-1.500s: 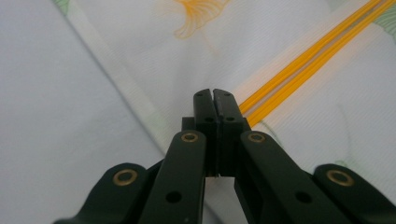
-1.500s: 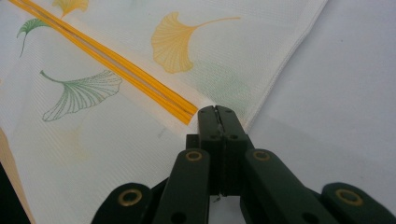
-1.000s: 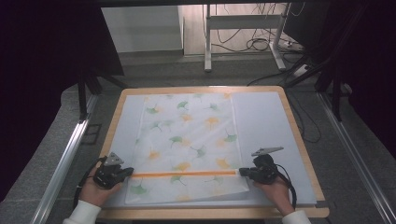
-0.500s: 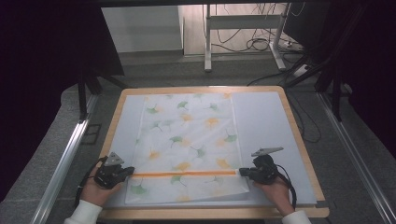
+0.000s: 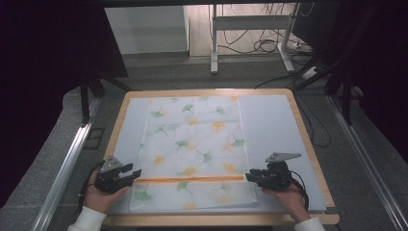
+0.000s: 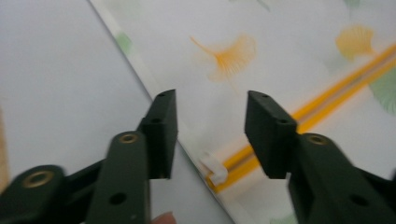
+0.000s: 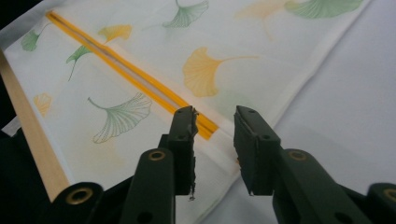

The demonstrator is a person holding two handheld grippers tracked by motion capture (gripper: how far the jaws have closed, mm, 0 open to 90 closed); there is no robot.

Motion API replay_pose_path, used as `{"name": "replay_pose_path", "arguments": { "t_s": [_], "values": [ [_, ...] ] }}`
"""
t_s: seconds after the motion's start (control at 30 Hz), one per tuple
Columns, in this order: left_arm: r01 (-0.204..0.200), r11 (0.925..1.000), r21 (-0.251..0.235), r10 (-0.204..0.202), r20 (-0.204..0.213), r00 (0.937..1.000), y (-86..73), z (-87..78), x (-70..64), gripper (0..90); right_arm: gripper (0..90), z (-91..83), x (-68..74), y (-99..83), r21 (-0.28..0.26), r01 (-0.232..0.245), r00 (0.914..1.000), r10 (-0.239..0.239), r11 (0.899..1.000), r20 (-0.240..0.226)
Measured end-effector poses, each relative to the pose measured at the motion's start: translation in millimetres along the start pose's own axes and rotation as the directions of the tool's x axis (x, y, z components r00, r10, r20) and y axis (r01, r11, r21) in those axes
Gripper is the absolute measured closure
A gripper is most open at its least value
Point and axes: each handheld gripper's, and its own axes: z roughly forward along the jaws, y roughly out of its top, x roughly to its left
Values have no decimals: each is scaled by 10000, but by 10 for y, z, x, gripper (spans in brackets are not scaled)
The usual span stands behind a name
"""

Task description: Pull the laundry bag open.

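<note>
Lying flat at the centre of the table (image 5: 298, 120): white zip bag (image 5: 195, 144) printed with green and orange ginkgo leaves, resting on a pale mat (image 5: 274, 125). Running across its near part from 9 to 3 o'clock: orange zipper strip (image 5: 190, 179), with a small white slider (image 6: 214, 169) at its 9 o'clock end. Poised at that end, at the bag's 9 o'clock edge: left gripper (image 5: 126, 174), held in the left hand (image 5: 98, 195), jaws well apart astride the slider, gripping nothing. Poised at the strip's 3 o'clock end: right gripper (image 5: 251, 177), held in the right hand (image 5: 288, 197), jaws moderately apart, empty, strip end between them. Framing the mat: wooden table rim. Beyond, at 12 o'clock: floor cables (image 5: 269, 45).
</note>
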Motion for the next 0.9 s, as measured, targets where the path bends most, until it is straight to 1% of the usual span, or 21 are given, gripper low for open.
{"name": "replay_pose_path", "arguments": {
  "t_s": [0.07, 0.17, 0.23, 0.27, 0.33, 0.4, 0.5, 0.57, 0.7, 0.9],
  "values": [
    [152, 9998, -153, -155, -189, 9997, -7, -20, 22, 459, 631, -28, -28, -13, -135, 77, 9998, -75, 9999, 179],
    [373, 9993, -3, -372, -264, 9990, -34, -8, 77, 431, 588, -65, -77, -33, -305, 250, 9984, -234, 9992, 522],
    [398, 9991, 134, -392, -418, 9984, -58, 7, 119, 427, 548, -106, -125, -43, -434, 270, 9962, -233, 9987, 845],
    [443, 9988, 186, -434, -434, 9981, -72, 14, 142, 428, 530, -133, -156, -49, -521, 211, 9952, -160, 9984, 961],
    [578, 9980, 263, -569, -334, 9978, -102, 27, 185, 436, 503, -188, -230, -66, -775, 149, 9940, -64, 9969, 1090],
    [619, 9976, 310, -606, -413, 9973, -116, 29, 211, 436, 487, -232, -285, -85, -919, 35, 9924, 79, 9958, 1229],
    [655, 9975, 258, -639, -564, 9964, -122, 17, 233, 430, 473, -273, -358, -129, -874, -20, 9872, 159, 9962, 1587],
    [675, 9974, 254, -660, -569, 9962, -128, 17, 243, 425, 460, -277, -385, -147, -775, -24, 9840, 162, 9970, 1773],
    [633, 9977, 261, -617, -564, 9965, -131, 16, 248, 427, 428, -280, -401, -152, -820, -193, 9820, 343, 9964, 1857],
    [634, 9975, 323, -616, -540, 9966, -134, 28, 248, 424, 416, -264, -389, -147, -774, -84, 9813, 231, 9970, 1911]
  ]
}}
